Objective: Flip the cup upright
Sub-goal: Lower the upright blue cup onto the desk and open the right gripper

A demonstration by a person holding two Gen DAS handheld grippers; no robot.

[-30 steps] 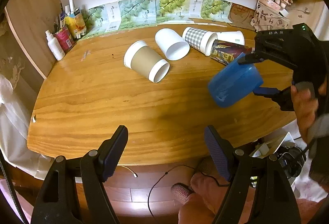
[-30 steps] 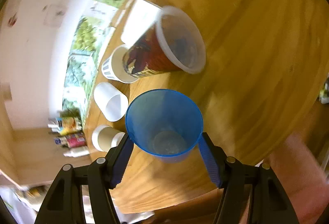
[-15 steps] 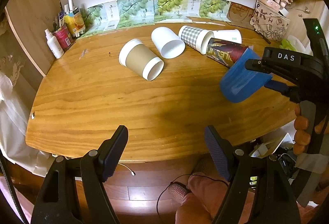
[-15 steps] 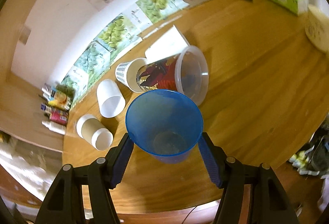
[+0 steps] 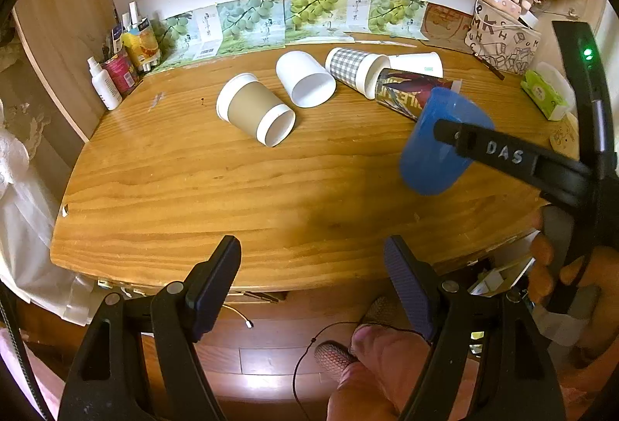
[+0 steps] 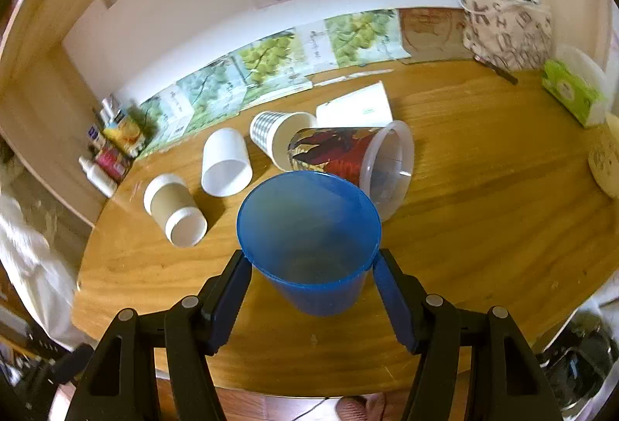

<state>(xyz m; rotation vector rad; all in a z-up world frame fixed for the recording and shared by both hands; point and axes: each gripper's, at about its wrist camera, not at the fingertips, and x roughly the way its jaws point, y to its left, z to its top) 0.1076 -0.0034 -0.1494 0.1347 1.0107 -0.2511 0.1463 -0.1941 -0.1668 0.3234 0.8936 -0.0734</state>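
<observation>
My right gripper (image 6: 311, 280) is shut on a blue plastic cup (image 6: 309, 239), mouth up and tilted a little away from me, held over the wooden table (image 6: 483, 227). In the left wrist view the blue cup (image 5: 437, 146) hangs at the right in the right gripper (image 5: 452, 135), its base close above the table; I cannot tell if it touches. My left gripper (image 5: 313, 278) is open and empty at the table's near edge.
Several cups lie on their sides at the back: a brown-sleeved one (image 5: 255, 113), a white one (image 5: 305, 79), a checked one (image 5: 356, 69), a printed clear one (image 6: 348, 154), another white one (image 5: 416, 63). Bottles (image 5: 116, 73) stand at left, a bag (image 5: 503, 38) and tissue pack (image 5: 545, 96) at right.
The right gripper has turned the blue cup from lying sideways to mouth-up and lowered it toward the table. The left gripper has stayed open and still.
</observation>
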